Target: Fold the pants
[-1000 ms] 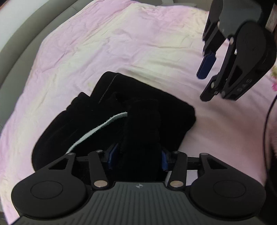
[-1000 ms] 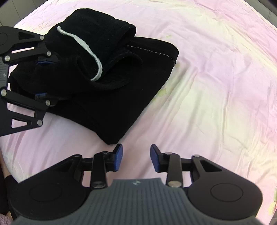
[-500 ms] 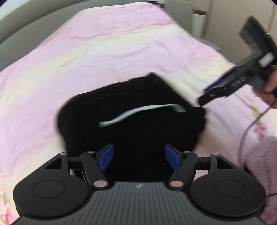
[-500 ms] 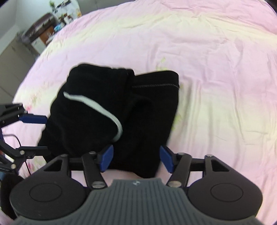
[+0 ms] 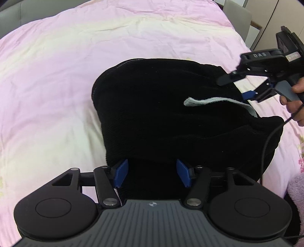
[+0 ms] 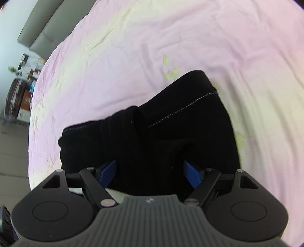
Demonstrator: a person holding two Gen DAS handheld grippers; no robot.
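The black pants (image 5: 161,114) lie bunched in a loose fold on the pink bed sheet (image 5: 66,66), a white waistband strip (image 5: 209,100) showing on top. My left gripper (image 5: 152,172) is at their near edge; its jaws are closing with black fabric between the blue pads (image 5: 120,172), which do not press it. My right gripper (image 5: 235,88), held by a hand (image 5: 296,106), hovers at the pants' far right side. In the right wrist view, the right gripper (image 6: 150,172) is over the pants (image 6: 171,123), jaws opening, fabric between them unpinched.
A grey padded headboard (image 6: 43,32) runs along the bed's far edge, and a cluttered shelf (image 6: 20,91) stands beyond the bed's left side. A chair (image 5: 237,13) stands past the far right corner. A black cable (image 5: 269,136) hangs over the pants beside a fluffy purple sleeve (image 5: 296,190).
My left gripper let go of the fold, rolled and swung round to the pants' edge. My right gripper rolled, moved from bare sheet onto the pants and widened its jaws.
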